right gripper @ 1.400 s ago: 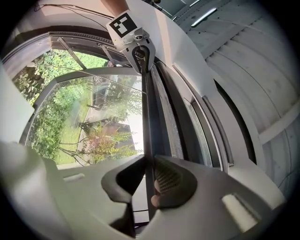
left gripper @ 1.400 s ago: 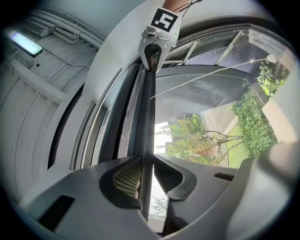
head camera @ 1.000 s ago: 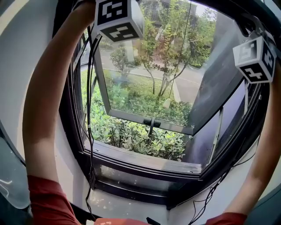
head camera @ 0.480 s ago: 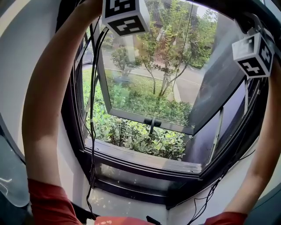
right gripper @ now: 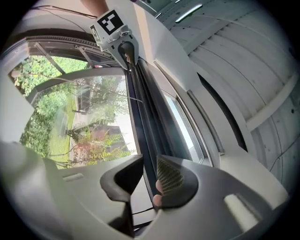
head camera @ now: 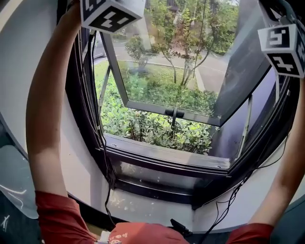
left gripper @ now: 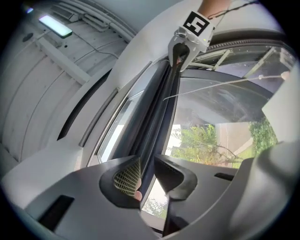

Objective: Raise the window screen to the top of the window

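Dark, slim and straight, the long dark bar of the window screen passes btwn the grey plastic jaws of the left hand-held gripper. Those jaws stand partway apart, w/ a mesh-patterned pad on either side of the bar, and the pads look just clear of it. Same at the other end: the right hand-held gripper has the bar btwn its jaws, which have just been opening, so it has no firm hold either. A small pinkish spot sits by one pad in each gripper view; can't tell what it is.

The screen's mesh itself can't be made out, only the bar and the dark channel it lies against. In the head view the bar is cut off above the top edge. Only the marker cubes of both grippers show there, plus raised bare arms and red sleeves.

The bar's long axis runs straight from one gripper to the other, across the window's width. It lies along the top of the black window frame, close under the pale wall above. Each gripper view shows the other gripper at the bar's far end.

Beyond the frame, a framed glass sash is swung outward. Past it are green shrubs, then lawn, trees and a road.
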### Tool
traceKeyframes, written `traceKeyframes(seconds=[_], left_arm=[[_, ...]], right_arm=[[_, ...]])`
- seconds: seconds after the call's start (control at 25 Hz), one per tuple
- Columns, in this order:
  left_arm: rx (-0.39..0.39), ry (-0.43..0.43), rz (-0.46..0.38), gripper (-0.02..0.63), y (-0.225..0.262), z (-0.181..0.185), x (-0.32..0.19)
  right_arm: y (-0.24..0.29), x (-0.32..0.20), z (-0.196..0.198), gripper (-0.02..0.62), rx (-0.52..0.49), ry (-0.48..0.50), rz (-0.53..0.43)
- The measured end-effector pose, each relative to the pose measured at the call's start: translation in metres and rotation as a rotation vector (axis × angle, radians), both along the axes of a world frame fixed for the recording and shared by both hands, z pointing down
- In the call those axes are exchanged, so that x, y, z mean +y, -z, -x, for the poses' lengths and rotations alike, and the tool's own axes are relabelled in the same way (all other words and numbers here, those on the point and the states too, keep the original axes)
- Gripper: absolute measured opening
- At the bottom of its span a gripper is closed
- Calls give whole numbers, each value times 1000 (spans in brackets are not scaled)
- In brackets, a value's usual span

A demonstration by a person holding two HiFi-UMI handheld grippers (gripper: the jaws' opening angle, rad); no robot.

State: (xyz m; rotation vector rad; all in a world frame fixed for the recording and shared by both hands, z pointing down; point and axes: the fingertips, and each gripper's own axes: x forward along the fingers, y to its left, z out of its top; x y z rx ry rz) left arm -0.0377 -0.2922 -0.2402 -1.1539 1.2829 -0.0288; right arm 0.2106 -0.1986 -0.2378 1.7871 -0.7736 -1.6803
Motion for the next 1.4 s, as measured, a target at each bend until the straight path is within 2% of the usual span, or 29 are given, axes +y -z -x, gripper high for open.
traceKeyframes(seconds=[0.24, 0.56, 0.72, 0.96, 1.12, 1.24, 1.4], left_arm=[[133, -178, 73, 94, -48, 11, 10], [225, -303, 86, 94, -130, 12, 39], [249, -319, 129, 94, -179, 13, 47], [322, -371, 206, 94, -252, 21, 48], [371, -405, 257, 94, -294, 20, 50], [417, -449, 289, 94, -326, 19, 52], [450, -462, 366, 94, -370, 15, 50]], right_arm=[[-47, 10, 7, 97, -60, 127, -2], [-112, 22, 16, 101, -162, 302, -10], [-157, 26, 9, 107, -220, 363, -10], [-220, 27, 10, 107, -234, 375, 45], [-252, 36, 20, 108, -307, 513, 20], [-283, 45, 24, 107, -400, 630, -8], [-339, 44, 23, 108, -501, 665, 31]])
